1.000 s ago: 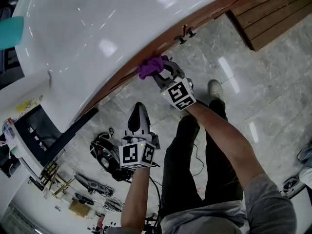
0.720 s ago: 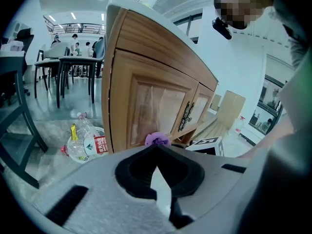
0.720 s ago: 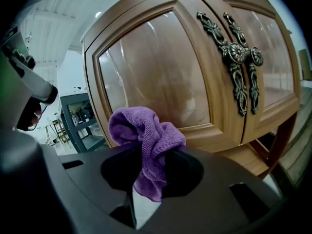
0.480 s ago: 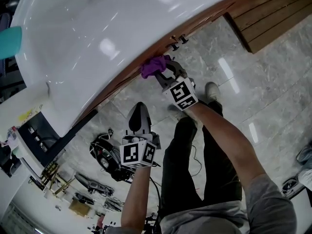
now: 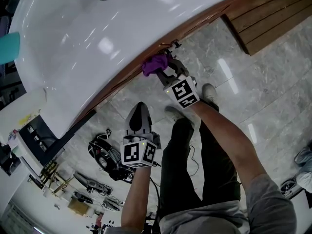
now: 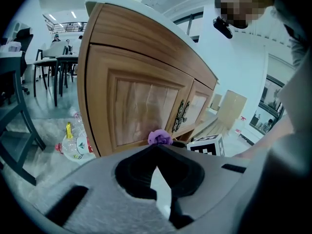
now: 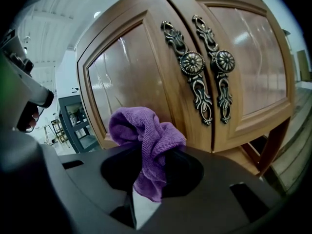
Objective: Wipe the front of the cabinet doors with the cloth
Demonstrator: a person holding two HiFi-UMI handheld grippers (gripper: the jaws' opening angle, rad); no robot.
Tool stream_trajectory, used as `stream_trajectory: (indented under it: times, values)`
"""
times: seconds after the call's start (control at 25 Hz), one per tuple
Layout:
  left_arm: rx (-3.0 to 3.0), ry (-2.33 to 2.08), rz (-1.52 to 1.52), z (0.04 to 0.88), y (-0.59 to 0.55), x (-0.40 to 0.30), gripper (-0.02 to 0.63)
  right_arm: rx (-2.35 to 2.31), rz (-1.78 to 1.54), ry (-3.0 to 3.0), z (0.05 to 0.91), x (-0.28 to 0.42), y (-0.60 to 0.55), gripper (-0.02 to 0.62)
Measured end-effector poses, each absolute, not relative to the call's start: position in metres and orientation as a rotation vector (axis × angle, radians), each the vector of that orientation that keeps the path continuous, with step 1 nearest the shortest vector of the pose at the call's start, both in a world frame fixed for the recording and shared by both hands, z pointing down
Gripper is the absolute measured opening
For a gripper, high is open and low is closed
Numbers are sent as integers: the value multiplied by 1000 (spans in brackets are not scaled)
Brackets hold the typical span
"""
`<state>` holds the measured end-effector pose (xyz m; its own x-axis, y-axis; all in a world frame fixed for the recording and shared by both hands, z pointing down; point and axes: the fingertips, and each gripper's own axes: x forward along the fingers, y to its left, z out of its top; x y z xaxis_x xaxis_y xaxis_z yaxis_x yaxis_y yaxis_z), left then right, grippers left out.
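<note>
A purple cloth [image 7: 145,139] is bunched between the jaws of my right gripper [image 5: 163,68], which is shut on it. The cloth [image 5: 155,63] sits against the lower part of the left wooden cabinet door [image 7: 131,89], close to the two ornate metal handles [image 7: 202,72]. The right door [image 7: 253,57] lies beyond the handles. My left gripper [image 5: 139,117] hangs back from the cabinet, shut with nothing in it. From the left gripper view the cloth [image 6: 159,137] shows small in front of the left door [image 6: 141,108].
A white countertop with a basin [image 5: 92,38] overhangs the cabinet. Plastic bottles [image 6: 73,143] lie on the grey tiled floor by the cabinet's left corner. A wooden platform [image 5: 273,13] is at the right. Cables and clutter [image 5: 105,155] lie on the floor by my legs.
My right gripper has slid the cloth along the door toward the handles, up and right in the head view. The left gripper has stayed put.
</note>
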<state>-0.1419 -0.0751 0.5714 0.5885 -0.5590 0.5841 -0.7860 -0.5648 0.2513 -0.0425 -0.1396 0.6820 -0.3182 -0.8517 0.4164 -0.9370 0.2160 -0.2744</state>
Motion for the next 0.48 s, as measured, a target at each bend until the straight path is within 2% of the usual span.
stream_trajectory:
  times: [0.48]
  values:
    - [2324, -1066, 618, 571, -68, -120, 9, 1799, 766, -2259, 683, -1, -136, 95]
